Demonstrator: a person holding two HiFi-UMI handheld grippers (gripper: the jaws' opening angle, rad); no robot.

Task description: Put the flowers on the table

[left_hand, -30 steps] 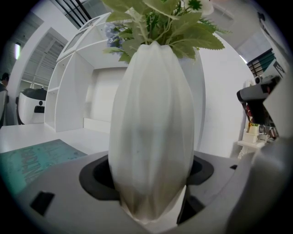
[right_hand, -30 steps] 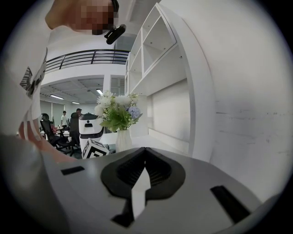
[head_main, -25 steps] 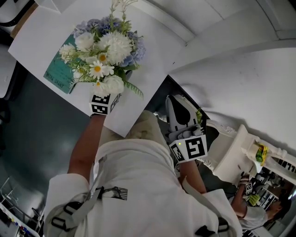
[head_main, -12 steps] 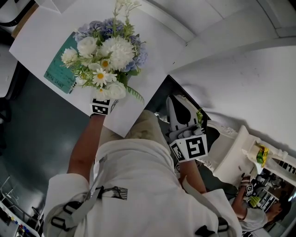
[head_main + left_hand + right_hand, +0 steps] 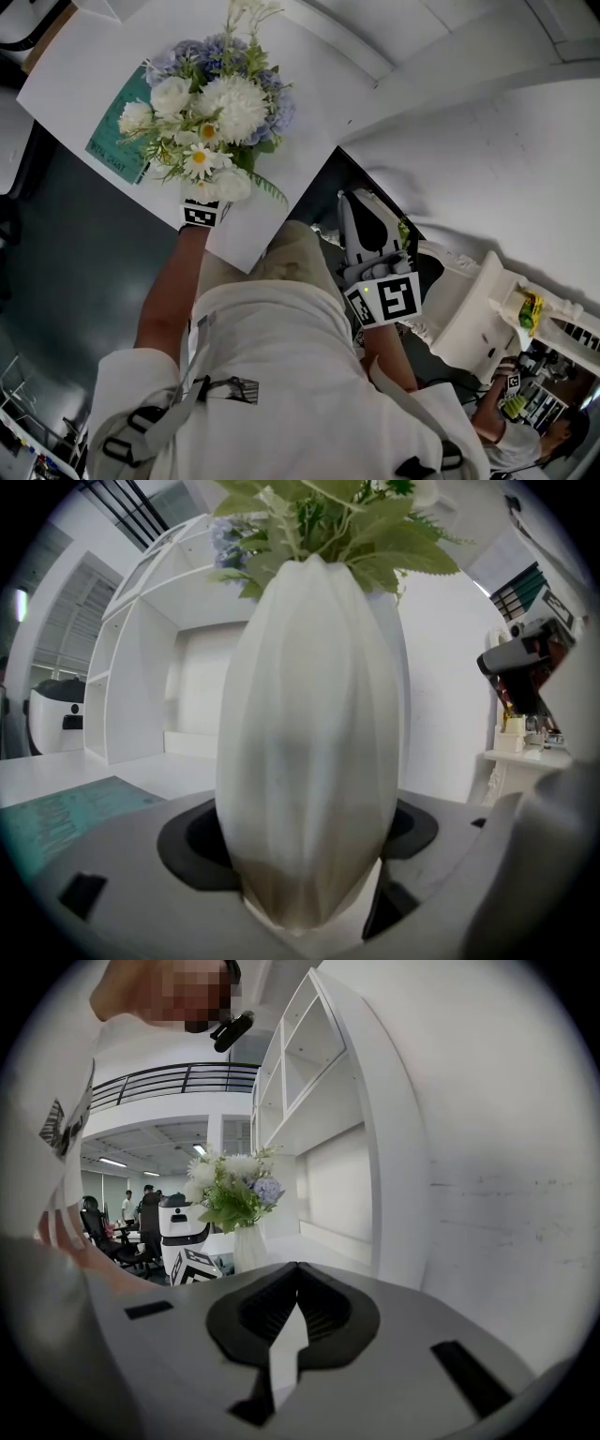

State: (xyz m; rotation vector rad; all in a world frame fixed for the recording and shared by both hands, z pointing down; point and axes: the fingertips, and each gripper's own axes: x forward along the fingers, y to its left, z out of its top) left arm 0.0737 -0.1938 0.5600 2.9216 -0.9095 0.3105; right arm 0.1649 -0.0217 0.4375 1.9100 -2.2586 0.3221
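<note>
Holding: L tongs (image 5: 305, 855) clamped on white ribbed vase (image 5: 309, 714); jaws wide round its lower body, vase upright.
Flowers (image 5: 214, 98): white/blue bunch w/ daisies, in vase, just above L tongs, over white table (image 5: 309, 131). Can't tell if vase base touches tabletop.
R tongs (image 5: 292, 1321): jaws together, nothing betw. them; low at person's side, well apart from flowers.
Teal sheet (image 5: 112, 145): flat on table, left of L tongs, partly under blooms.
Shelf unit (image 5: 159, 686): white, beyond L tongs.
</note>
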